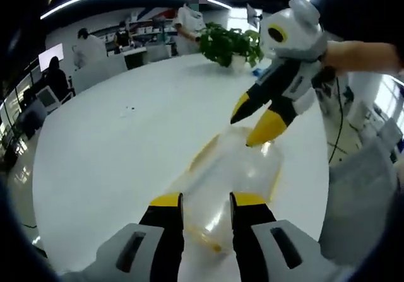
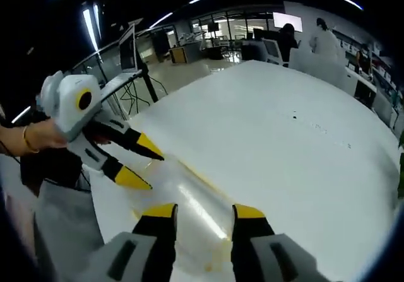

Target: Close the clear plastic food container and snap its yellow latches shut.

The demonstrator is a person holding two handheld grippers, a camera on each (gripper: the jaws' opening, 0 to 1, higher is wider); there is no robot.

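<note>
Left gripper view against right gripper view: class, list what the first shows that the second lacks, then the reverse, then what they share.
Left gripper view alone: a leafy green plant at the table's far edge. Right gripper view alone: a monitor on a stand beside the table. Both: the white table, the clear plastic food container with yellow trim, and open yellow-tipped jaws of the left gripper and right gripper.

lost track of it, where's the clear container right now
The clear container lies on the white table, low centre in the left gripper view, between both tongs.
</note>
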